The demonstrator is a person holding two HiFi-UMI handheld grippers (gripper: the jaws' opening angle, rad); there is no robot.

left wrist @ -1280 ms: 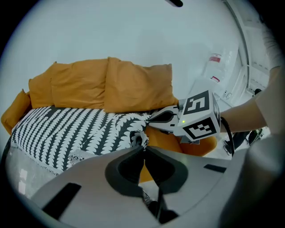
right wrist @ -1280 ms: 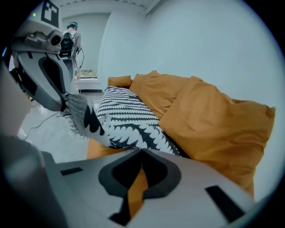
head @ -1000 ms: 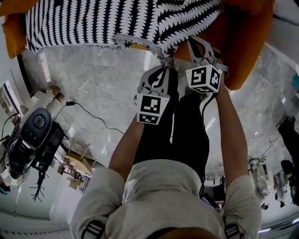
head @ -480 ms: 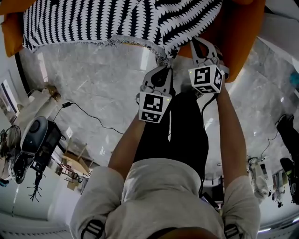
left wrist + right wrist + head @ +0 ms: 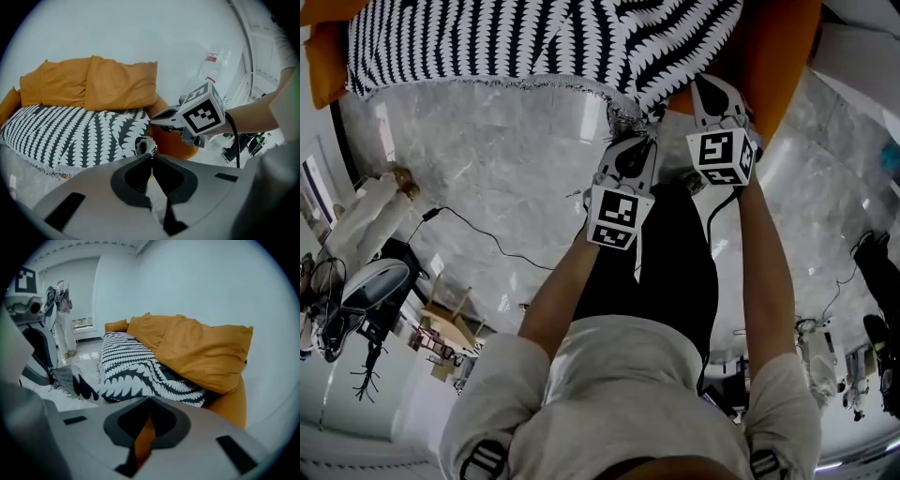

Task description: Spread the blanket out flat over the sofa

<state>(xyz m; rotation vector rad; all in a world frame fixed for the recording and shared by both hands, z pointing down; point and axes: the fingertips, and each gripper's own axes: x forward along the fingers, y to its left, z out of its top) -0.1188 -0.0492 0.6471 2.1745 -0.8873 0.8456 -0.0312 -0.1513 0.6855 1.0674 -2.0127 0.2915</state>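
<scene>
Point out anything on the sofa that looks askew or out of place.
The blanket is not flat: its near corner is bunched into a wad at the tip of the left tool, hanging past the front edge of the sofa.

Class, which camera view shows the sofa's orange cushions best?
The left gripper view: the orange cushions line up side by side behind the blanket. The right gripper view sees them end-on, overlapping. The head view shows only orange edges.
</scene>
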